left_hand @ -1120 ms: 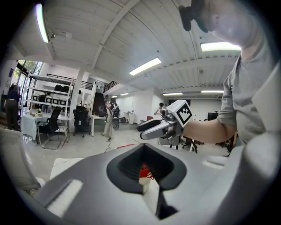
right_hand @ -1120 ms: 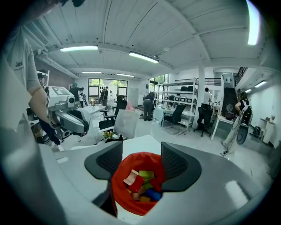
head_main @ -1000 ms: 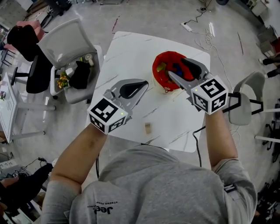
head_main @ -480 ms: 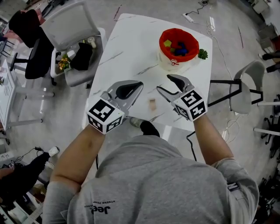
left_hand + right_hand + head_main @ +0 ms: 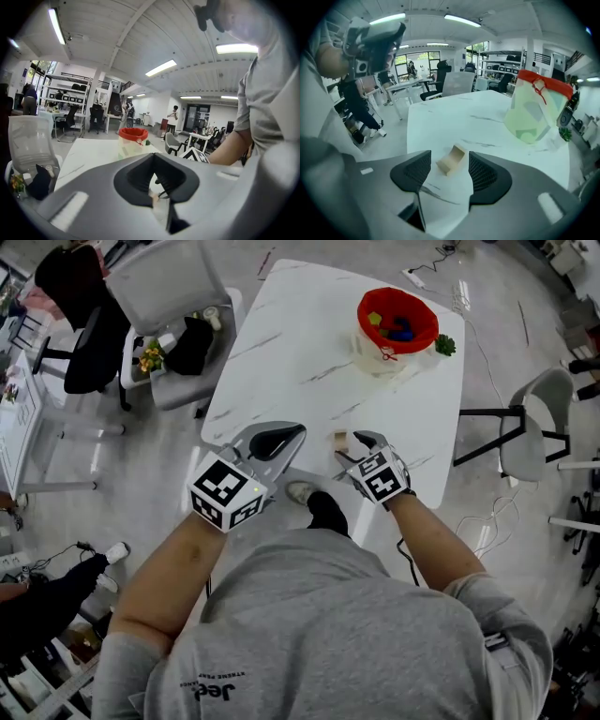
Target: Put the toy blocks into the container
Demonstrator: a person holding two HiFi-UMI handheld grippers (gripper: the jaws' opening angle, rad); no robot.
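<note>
Just swung the right gripper [image 5: 349, 446] back from over the red container [image 5: 380, 357] at upper right, down to the near edge of the table [image 5: 300, 324] around frame centre. Now straddling the tan block [image 5: 340, 440] with fingers spread wide, not touching it yet. Parked the left gripper [image 5: 291, 432] just to the left, fingers pressed together on nothing. Seems like the only loose block out there, so probably just a pinch, lift and carry away from done.

"Jeep", upside down, on grey shirt [image 5: 319, 634]
</note>
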